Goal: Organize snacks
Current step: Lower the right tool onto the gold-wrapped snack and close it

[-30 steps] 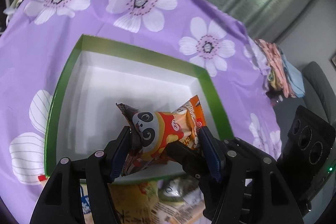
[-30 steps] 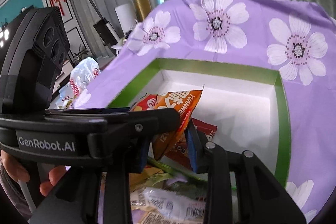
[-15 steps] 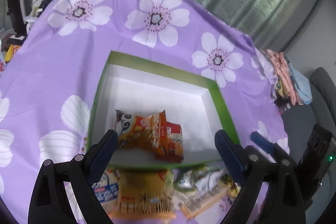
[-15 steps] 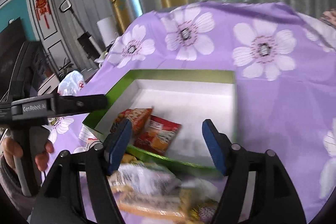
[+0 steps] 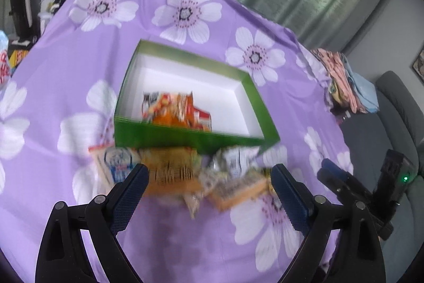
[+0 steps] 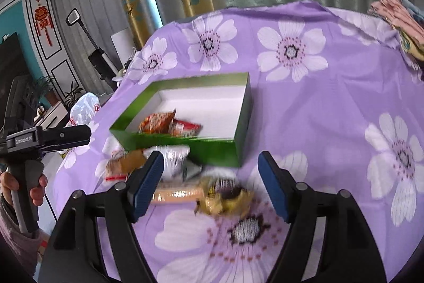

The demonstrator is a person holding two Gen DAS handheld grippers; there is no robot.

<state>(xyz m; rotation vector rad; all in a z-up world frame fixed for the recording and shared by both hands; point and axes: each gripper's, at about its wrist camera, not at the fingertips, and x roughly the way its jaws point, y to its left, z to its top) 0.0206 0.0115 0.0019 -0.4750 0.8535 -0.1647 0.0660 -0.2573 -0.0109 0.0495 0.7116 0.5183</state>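
Seen from both wrists: a shallow green cardboard box with a white inside point(image 5: 185, 138) point(image 6: 212, 147) sitting on a table under a purple cloth printed with white flowers point(image 5: 79, 76) point(image 6: 331, 110). Inside the box, near its front-left corner, two snack packets touching — an orange crinkled one point(image 5: 169, 110) point(image 6: 156, 121) and a red one point(image 5: 202, 117) point(image 6: 185, 127) just beside it. Just outside the front wall, a loose heap of packets on the cloth: a white-and-blue packet point(image 5: 116, 163), an orange flat packet point(image 5: 169, 171), a silvery foil packet point(image 6: 172, 158) and a yellow-and-brown wrapped snack point(image 6: 225, 195), all blurred. Left gripper point(image 5: 209, 187) above the heap, jaws spread wide and empty, just opened. Right gripper point(image 6: 210, 178) likewise over the pile — jaws apart, just opened further, nothing pressed between the blue pads. At the right wrist view's left edge, a hand point(image 6: 16, 190) around the black handle of the left gripper. Folded patterned fabrics point(image 5: 341, 81) point(image 6: 397, 20) stacked at the table's far right edge.
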